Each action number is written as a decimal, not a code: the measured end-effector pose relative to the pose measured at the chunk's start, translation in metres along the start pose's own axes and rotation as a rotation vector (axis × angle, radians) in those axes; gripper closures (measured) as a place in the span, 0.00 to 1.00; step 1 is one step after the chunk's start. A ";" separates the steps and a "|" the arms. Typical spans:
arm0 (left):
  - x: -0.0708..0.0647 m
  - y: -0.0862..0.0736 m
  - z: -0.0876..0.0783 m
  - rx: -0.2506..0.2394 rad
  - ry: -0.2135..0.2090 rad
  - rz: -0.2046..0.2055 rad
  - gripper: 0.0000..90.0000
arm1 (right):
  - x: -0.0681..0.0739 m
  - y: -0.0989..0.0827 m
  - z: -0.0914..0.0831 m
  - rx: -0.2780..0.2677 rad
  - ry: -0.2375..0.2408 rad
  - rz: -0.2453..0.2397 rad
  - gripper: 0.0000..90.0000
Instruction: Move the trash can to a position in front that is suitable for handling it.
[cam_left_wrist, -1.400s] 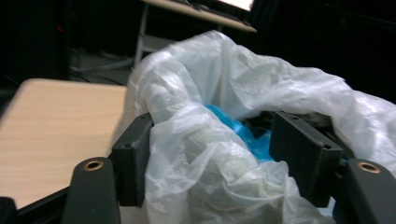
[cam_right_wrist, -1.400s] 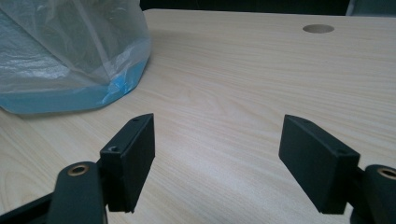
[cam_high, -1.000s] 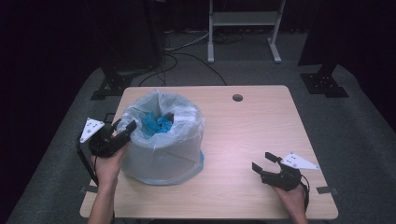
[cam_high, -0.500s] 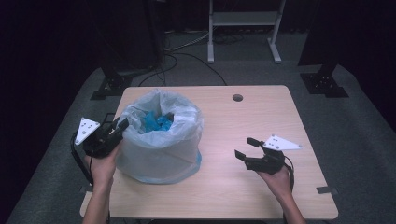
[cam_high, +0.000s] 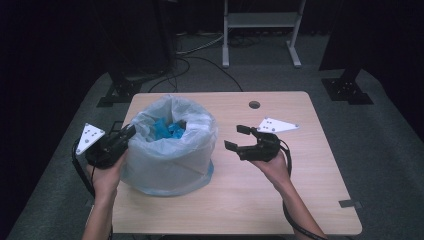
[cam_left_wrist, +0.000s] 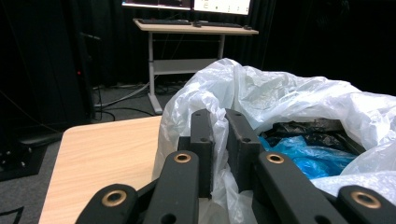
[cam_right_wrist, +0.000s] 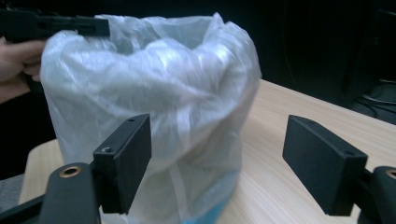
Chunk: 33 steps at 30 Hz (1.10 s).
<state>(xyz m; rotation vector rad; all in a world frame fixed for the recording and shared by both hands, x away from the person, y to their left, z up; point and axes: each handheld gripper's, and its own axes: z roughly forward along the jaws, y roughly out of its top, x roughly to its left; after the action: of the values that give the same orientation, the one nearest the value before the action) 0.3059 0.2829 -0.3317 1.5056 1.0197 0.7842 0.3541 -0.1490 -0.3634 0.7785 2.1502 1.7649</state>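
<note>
Dark floor and black drapes ring the light wooden table (cam_high: 260, 200), and the far stands fade into shadow where I can't read them. At the left, my left gripper (cam_high: 126, 136) has its jaws pinched nearly together on the rim of the white plastic bag liner (cam_high: 170, 160); in the left gripper view a fold of the film sits between them. What the liner covers is hidden; only a blue band (cam_high: 209, 172) shows at its base. Inside I see crumpled blue plastic (cam_high: 165, 128) and something black I can't identify. To the right, apart from the bag, my right gripper (cam_high: 239, 138) hovers with jaws spread wide, holding nothing, pointed toward the liner.
</note>
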 end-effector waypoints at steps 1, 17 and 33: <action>0.000 0.000 0.000 0.001 -0.001 0.002 0.93 | 0.000 0.003 0.004 -0.001 0.011 0.000 0.25; 0.003 0.004 -0.002 0.025 -0.084 0.006 0.97 | 0.000 0.036 0.056 0.016 0.066 0.009 0.26; 0.001 0.016 -0.003 -0.015 -0.110 0.008 0.97 | 0.003 0.047 0.079 0.049 -0.002 -0.039 0.41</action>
<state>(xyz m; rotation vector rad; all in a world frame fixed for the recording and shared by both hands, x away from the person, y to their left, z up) 0.3064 0.2844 -0.3150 1.5232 0.9246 0.7051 0.4037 -0.0762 -0.3366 0.7447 2.2000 1.6971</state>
